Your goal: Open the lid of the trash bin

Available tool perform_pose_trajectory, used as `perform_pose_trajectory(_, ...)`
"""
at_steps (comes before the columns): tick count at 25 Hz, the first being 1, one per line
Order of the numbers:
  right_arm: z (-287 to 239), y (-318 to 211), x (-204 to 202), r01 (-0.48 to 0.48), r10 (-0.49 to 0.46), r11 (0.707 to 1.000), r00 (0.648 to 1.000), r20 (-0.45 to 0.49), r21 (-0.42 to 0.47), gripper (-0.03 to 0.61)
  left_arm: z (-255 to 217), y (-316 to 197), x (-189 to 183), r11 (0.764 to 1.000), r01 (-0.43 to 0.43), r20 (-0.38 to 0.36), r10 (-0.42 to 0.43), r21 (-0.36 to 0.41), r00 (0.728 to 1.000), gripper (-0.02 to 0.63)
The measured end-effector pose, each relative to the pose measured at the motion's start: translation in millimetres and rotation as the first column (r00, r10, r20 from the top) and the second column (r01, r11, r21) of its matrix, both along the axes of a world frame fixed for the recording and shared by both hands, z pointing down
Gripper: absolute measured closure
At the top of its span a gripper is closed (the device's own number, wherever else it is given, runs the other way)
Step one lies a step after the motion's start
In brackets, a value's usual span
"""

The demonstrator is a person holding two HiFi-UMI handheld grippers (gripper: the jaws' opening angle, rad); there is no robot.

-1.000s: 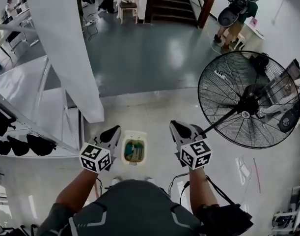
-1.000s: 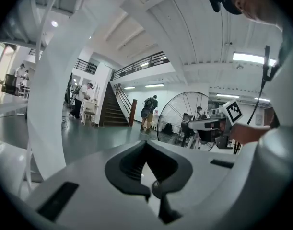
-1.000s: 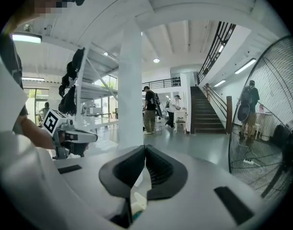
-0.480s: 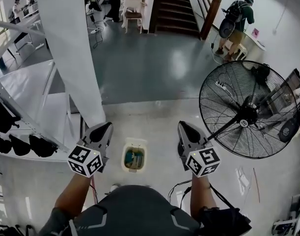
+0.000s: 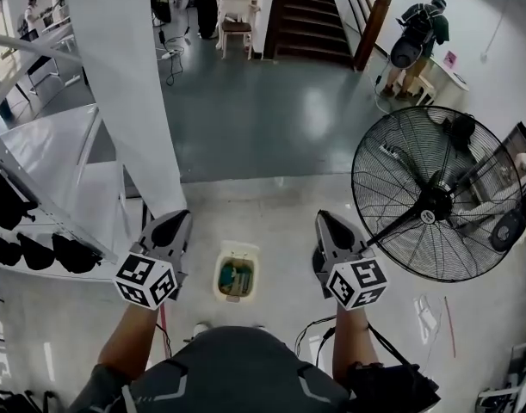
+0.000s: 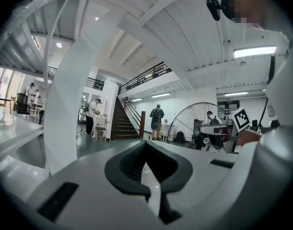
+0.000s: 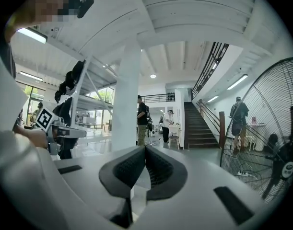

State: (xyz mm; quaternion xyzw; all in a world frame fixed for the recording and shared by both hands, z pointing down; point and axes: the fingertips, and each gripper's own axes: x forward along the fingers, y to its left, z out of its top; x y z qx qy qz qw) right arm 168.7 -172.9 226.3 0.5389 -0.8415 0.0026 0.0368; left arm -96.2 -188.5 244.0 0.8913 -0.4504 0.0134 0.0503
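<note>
A small cream trash bin (image 5: pixel 236 272) stands on the pale floor straight below me, between my two grippers. Its top shows an opening with teal and yellow contents; I cannot make out the lid's position. My left gripper (image 5: pixel 170 224) hangs to the bin's left and my right gripper (image 5: pixel 328 222) to its right, both well above it and touching nothing. In the left gripper view the left gripper (image 6: pixel 145 143) has its jaws closed together on nothing. The right gripper (image 7: pixel 145 148) looks the same in the right gripper view. Neither gripper view shows the bin.
A large black floor fan (image 5: pixel 435 196) stands close at the right. A white column (image 5: pixel 129 84) rises at the left beside a rack of dark items (image 5: pixel 26 239). Stairs (image 5: pixel 301 7) and a person with a backpack (image 5: pixel 415 33) are far ahead. Cables (image 5: pixel 312 329) lie by my feet.
Both grippers have spread apart sideways, away from the bin, and the view has tipped up slightly. Over the last half second almost nothing moved.
</note>
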Motion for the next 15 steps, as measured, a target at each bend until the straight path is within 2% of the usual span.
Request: perform_pose_trajectory(15, -7.4, -2.6, -3.3, -0.009, 0.009, 1.000, 1.000, 0.007, 0.023, 0.553, -3.4, 7.2, -6.3, 0.999, 0.030, 0.013, -0.030, 0.019, 0.999, 0.606)
